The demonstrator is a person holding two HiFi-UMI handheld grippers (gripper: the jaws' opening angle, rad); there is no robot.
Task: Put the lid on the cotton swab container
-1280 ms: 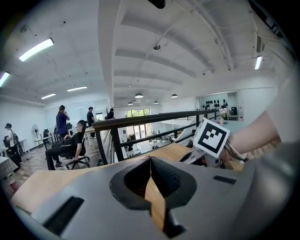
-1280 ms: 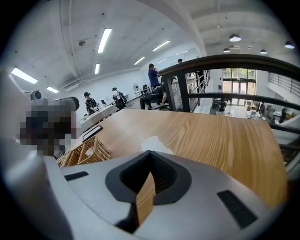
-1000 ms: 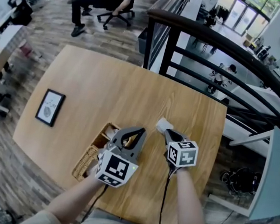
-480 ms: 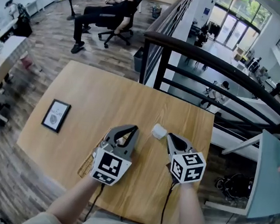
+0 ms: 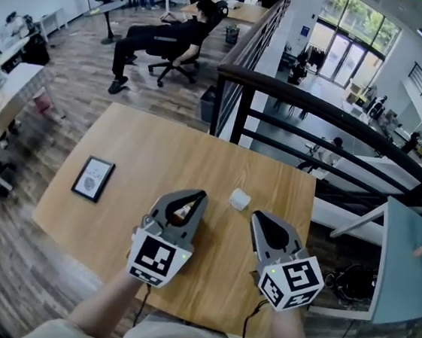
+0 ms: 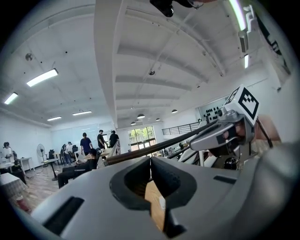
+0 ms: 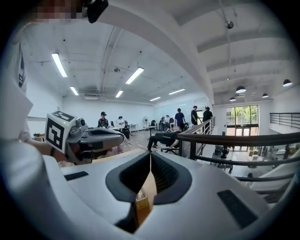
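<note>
Jaws closed on nothing, the left tool (image 5: 199, 196) and right tool (image 5: 255, 217) hover above the table (image 5: 160, 151), white cotton swab container (image 5: 239, 199) between their tips, framed picture (image 5: 92, 178) well left.

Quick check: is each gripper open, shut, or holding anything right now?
Left gripper: shut, jaws together, holding nothing.
Right gripper: shut, jaws together, holding nothing.

The left gripper (image 5: 200, 196) and right gripper (image 5: 254, 216) share grey moulded shells, their fingers (image 5: 163, 206) lined with dark ribbed rubber. Each carries a white cube (image 5: 157, 258) of black square markers with a small green light. A thin black cable (image 5: 140, 309) trails from each. The sleeves (image 5: 56, 330) are pale beige.
</note>
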